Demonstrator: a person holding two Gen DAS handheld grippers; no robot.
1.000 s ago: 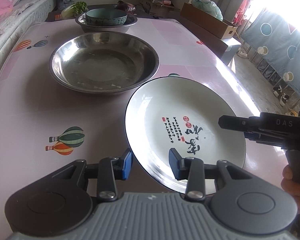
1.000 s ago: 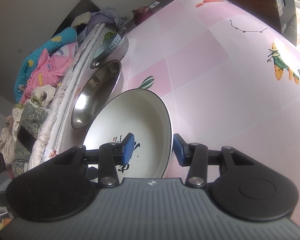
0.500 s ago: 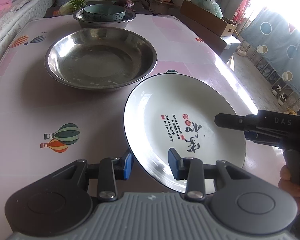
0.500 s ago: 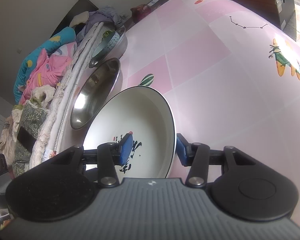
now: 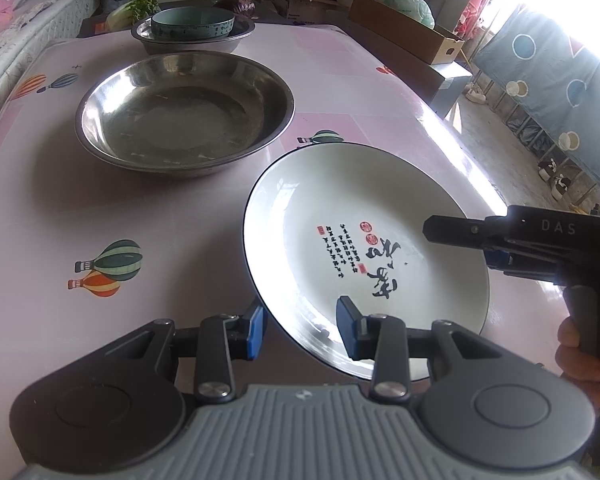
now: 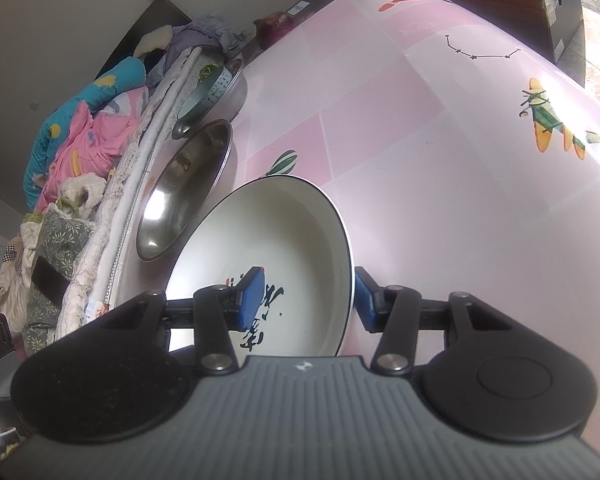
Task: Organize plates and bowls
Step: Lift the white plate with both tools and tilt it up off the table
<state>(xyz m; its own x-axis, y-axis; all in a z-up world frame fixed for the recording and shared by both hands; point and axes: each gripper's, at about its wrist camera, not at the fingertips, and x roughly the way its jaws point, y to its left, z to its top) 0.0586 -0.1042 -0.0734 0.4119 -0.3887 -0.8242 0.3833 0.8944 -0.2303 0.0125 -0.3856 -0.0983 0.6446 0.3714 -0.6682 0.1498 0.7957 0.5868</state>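
Observation:
A white plate (image 5: 364,216) with black calligraphy and a dark rim sits tilted over the pink table (image 5: 160,216). My left gripper (image 5: 302,330) is shut on its near rim, one pad under the plate and one inside it. My right gripper (image 6: 306,300) straddles the plate's (image 6: 284,240) right rim with its jaws open. The outer pad stands just off the edge. In the left wrist view the right gripper (image 5: 460,246) reaches in from the right. Beyond lie a large steel basin (image 5: 184,116) and a teal bowl (image 5: 192,24) inside a smaller steel basin (image 5: 192,44).
Bedding and clothes (image 6: 80,132) line the table's left side. A cardboard box (image 5: 408,28) stands past the far right corner, and leafy greens (image 5: 134,8) lie behind the basins. The table's right edge (image 5: 460,148) drops to the floor. A hand (image 5: 580,360) holds the right gripper.
My right gripper's jaws have widened a little around the plate's rim. The left gripper keeps its hold and the plate has barely moved.

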